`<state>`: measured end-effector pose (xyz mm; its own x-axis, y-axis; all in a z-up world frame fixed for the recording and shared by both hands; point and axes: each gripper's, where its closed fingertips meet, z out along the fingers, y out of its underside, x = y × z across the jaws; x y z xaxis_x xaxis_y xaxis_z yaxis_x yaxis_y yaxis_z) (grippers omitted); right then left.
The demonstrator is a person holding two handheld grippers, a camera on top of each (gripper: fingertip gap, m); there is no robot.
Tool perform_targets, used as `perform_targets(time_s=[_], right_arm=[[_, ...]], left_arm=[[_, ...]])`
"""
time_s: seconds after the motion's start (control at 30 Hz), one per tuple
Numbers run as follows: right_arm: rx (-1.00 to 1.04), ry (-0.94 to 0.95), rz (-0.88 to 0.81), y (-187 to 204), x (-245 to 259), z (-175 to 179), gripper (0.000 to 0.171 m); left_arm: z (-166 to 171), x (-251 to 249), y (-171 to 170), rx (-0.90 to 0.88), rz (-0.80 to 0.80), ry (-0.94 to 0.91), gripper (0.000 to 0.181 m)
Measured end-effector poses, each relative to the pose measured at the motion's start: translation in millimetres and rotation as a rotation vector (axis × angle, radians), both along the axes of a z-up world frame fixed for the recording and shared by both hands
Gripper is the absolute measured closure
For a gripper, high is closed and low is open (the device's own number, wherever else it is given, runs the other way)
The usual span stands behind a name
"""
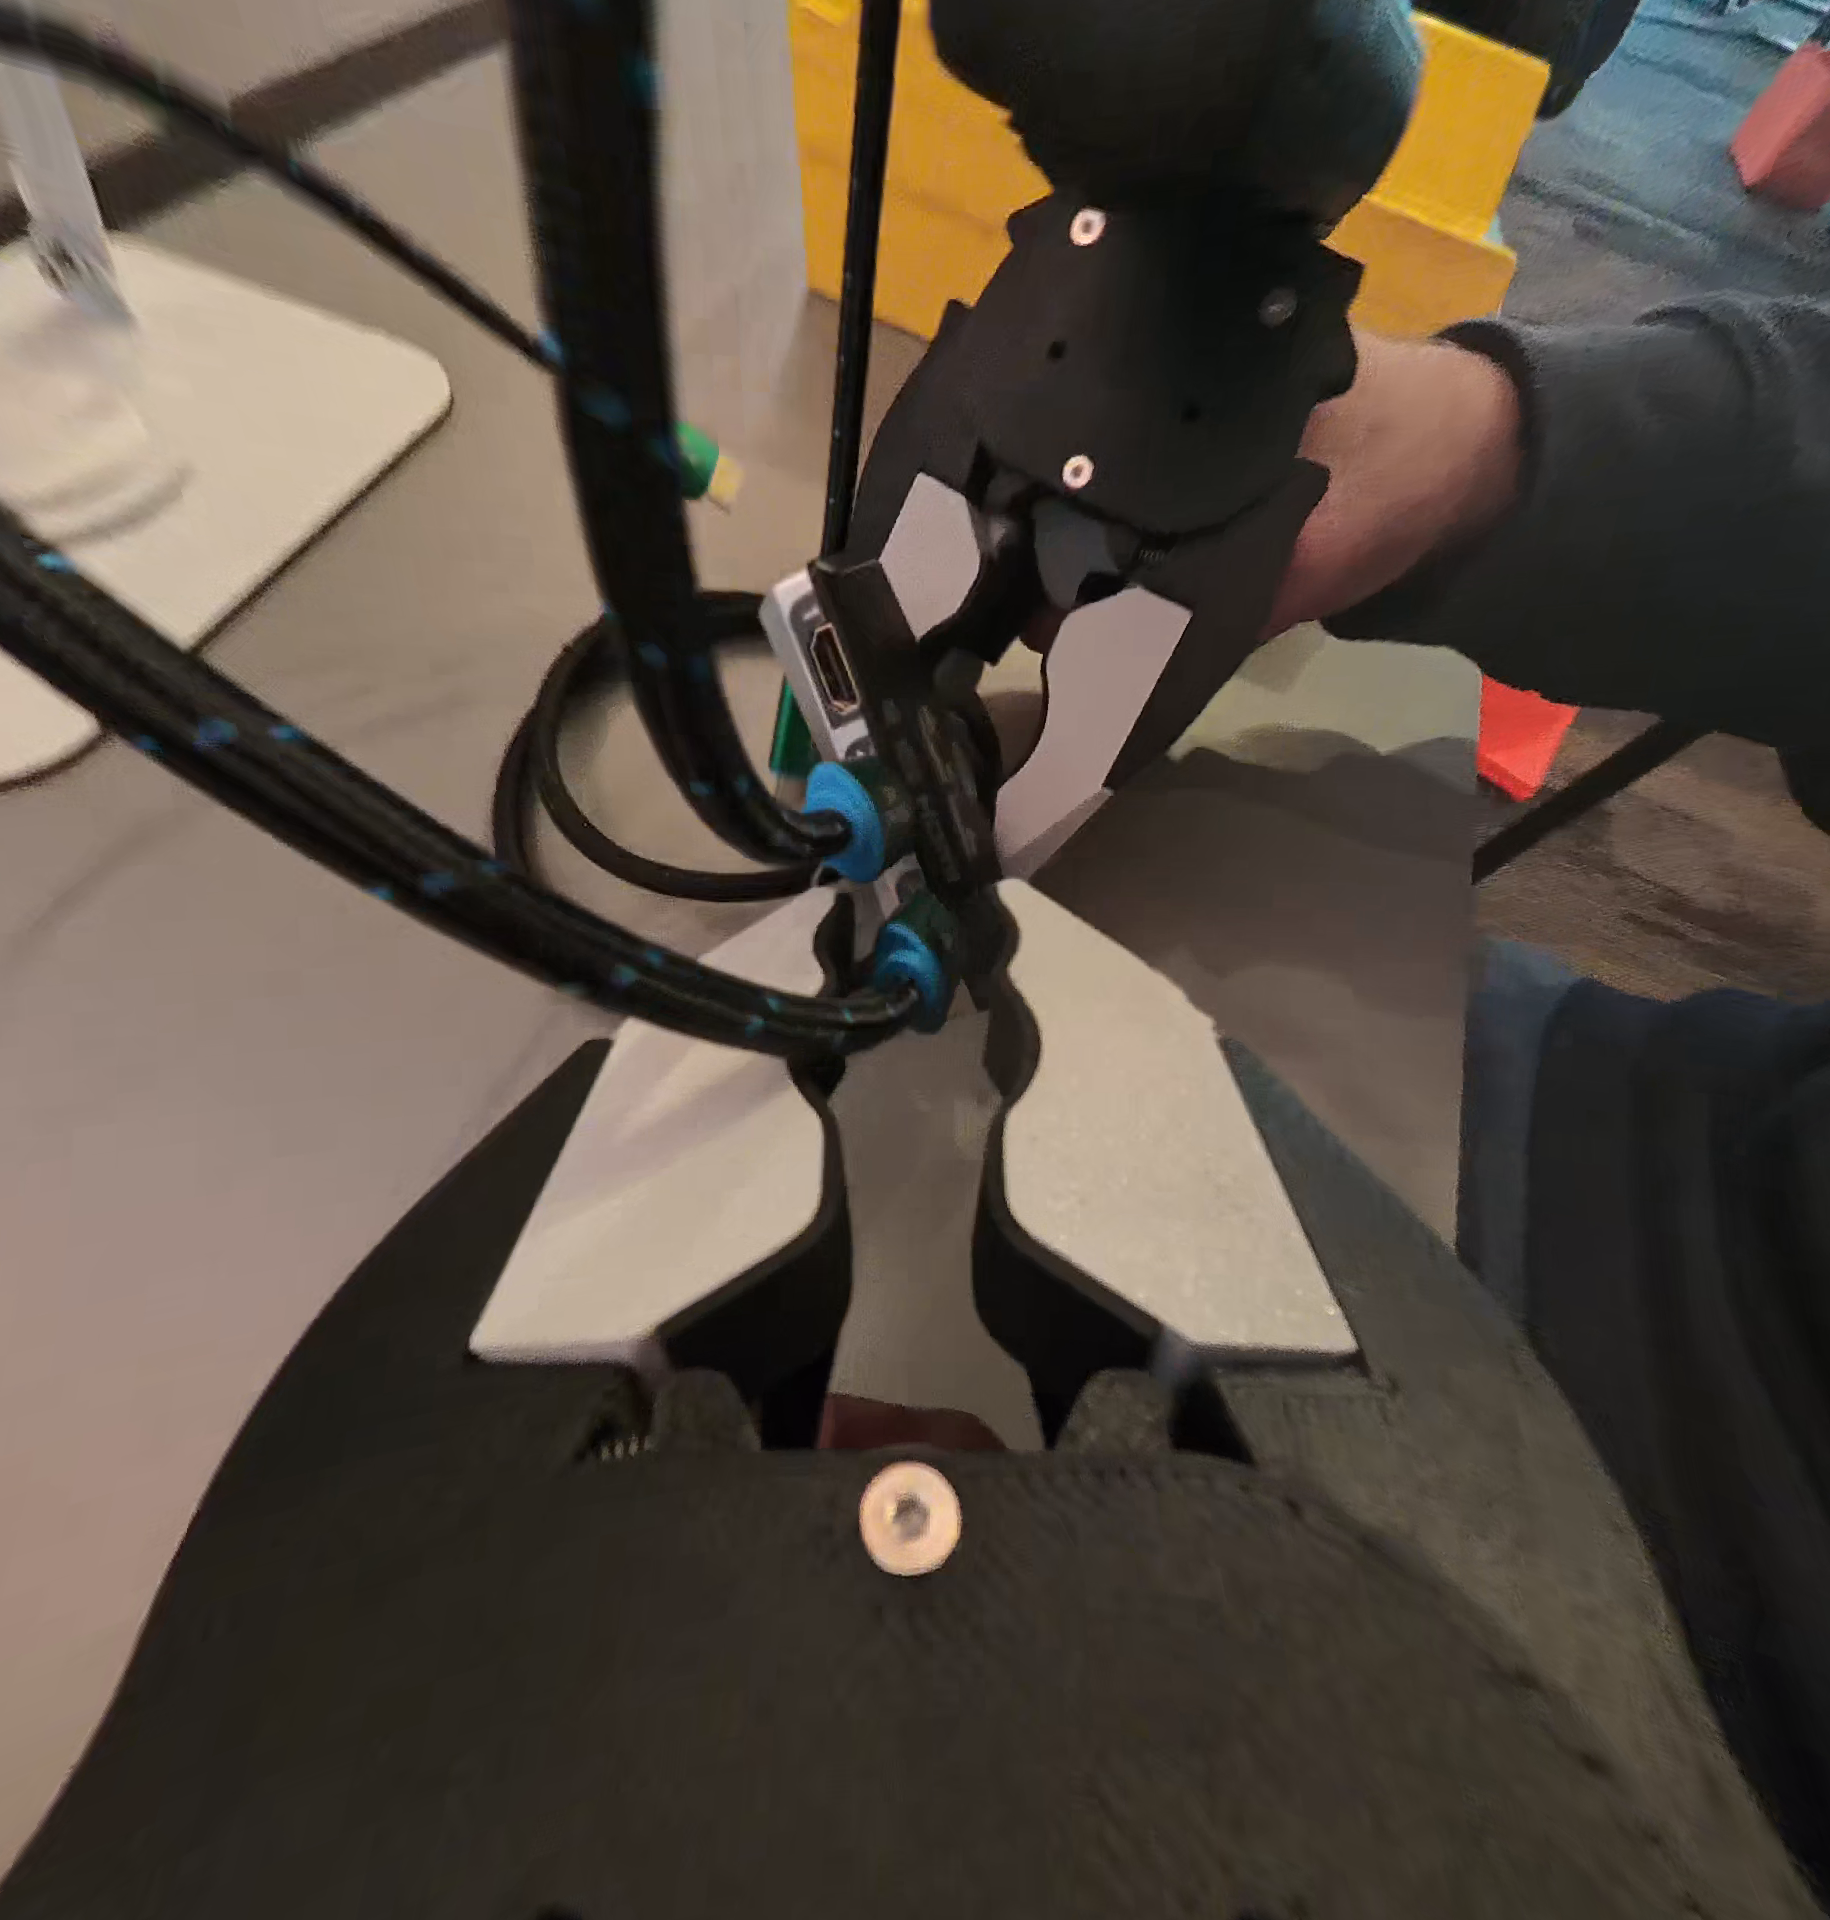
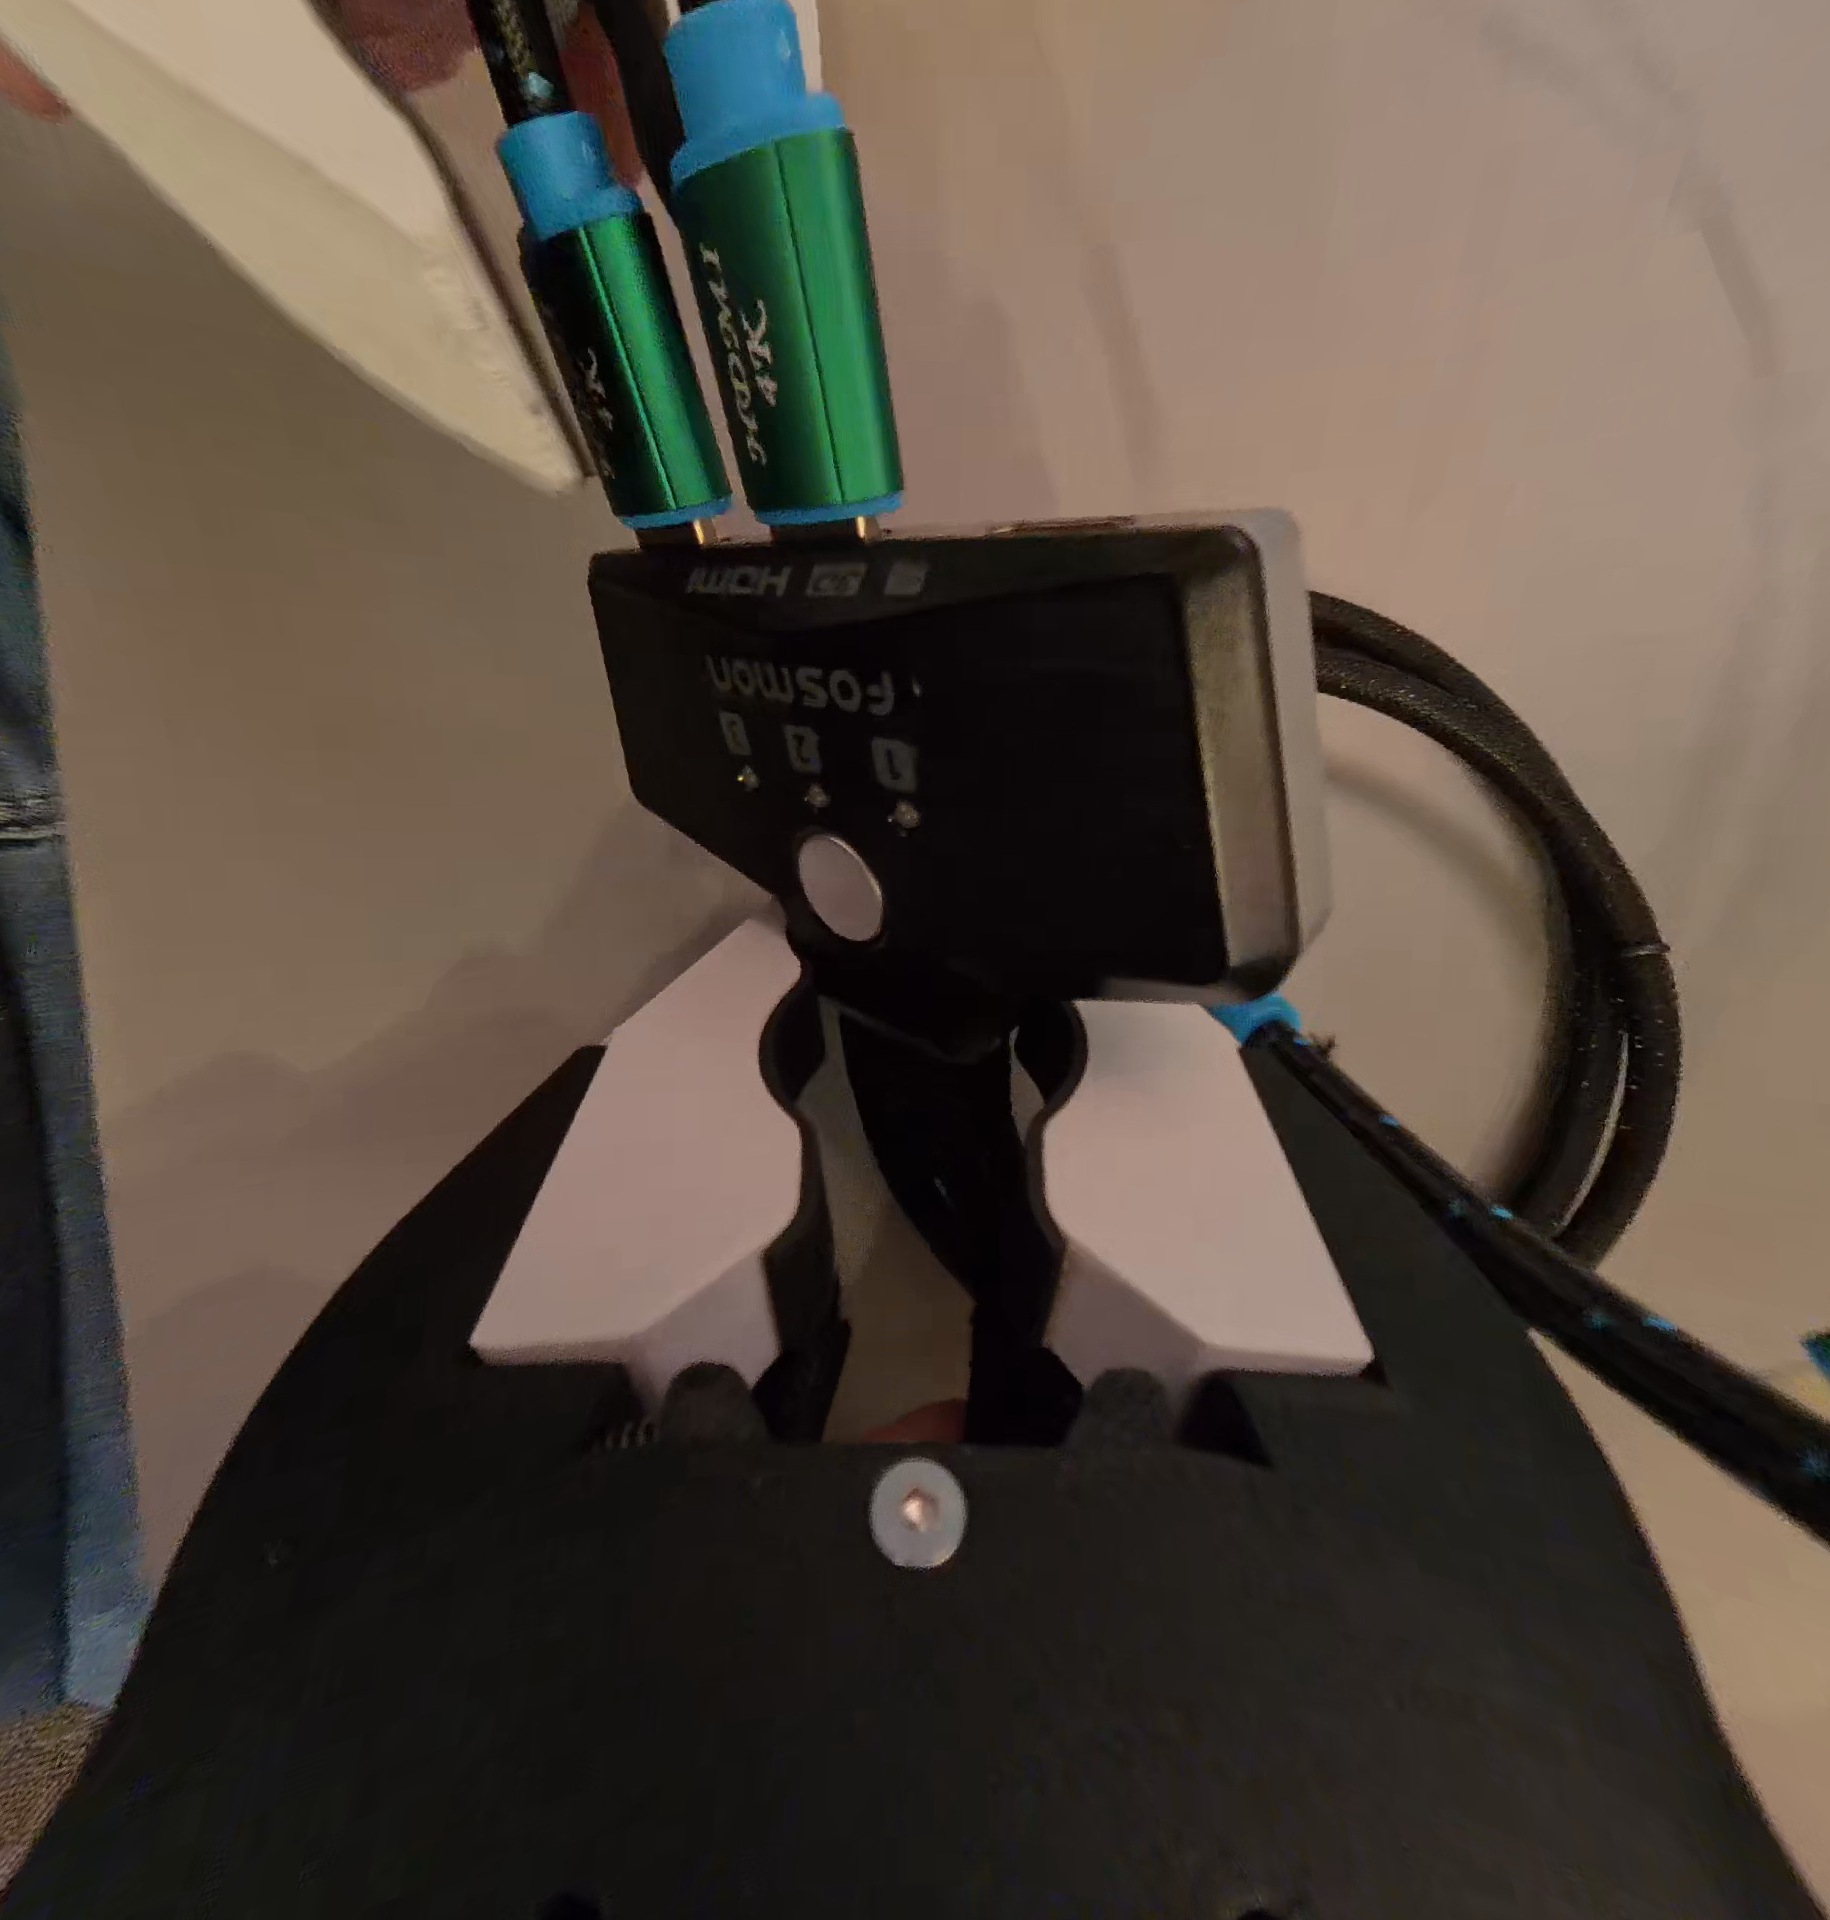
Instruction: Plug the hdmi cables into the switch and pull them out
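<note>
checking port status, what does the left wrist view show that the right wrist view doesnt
Only the left wrist view: the empty port on the switch's end, the left gripper by the nearest plug, the whole right gripper with the hand holding it, a white stand base, a yellow box.

Only the right wrist view: the switch's top with its round button, and the gold plug tips seated in it.

Both: the switch, two green plugs in it, and braided cables.
</note>
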<state>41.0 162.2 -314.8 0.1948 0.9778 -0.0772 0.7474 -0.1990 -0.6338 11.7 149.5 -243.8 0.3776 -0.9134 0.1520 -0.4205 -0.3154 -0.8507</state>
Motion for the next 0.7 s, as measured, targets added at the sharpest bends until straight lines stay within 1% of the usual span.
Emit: perform_targets(time_s=[0.07, 0.1, 0.2, 0.33, 0.4, 0.47, 0.5, 0.57, 0.6, 0.7], right_arm=[[-0.012, 0.008, 0.005, 0, 2, 7, 0.138], [-0.024, 0.008, 0.009, -1, 4, 9, 0.138], [-0.052, 0.016, 0.015, -3, 9, 12, 0.138], [-0.078, -0.022, 0.029, -7, 18, 9, 0.138], [-0.105, -0.035, 0.053, -13, 20, 7, 0.138], [-0.121, -0.067, 0.075, -17, 22, 4, 0.138], [-0.126, -0.085, 0.088, -20, 22, 4, 0.138], [-0.126, -0.120, 0.103, -24, 21, 3, 0.137], [-0.122, -0.143, 0.111, -25, 20, 1, 0.137], [-0.128, -0.184, 0.151, -35, 18, 0, 0.137]], left_arm=[[6, -1, 0, 0.117, -0.011, 0.058, 0.142], [8, -3, 1, 0.179, -0.006, 0.090, 0.137], [21, -9, 2, 0.324, 0.035, 0.128, 0.134], [37, -28, 4, 0.505, 0.112, 0.227, 0.130], [49, -26, -10, 0.621, 0.068, 0.263, 0.132], [54, -19, -25, 0.759, -0.019, 0.354, 0.133], [52, -16, -27, 0.828, -0.038, 0.426, 0.134], [37, -13, -30, 0.895, -0.102, 0.580, 0.131], [33, -9, -30, 0.944, -0.117, 0.612, 0.132], [12, -16, -20, 0.997, -0.129, 0.785, 0.132]])
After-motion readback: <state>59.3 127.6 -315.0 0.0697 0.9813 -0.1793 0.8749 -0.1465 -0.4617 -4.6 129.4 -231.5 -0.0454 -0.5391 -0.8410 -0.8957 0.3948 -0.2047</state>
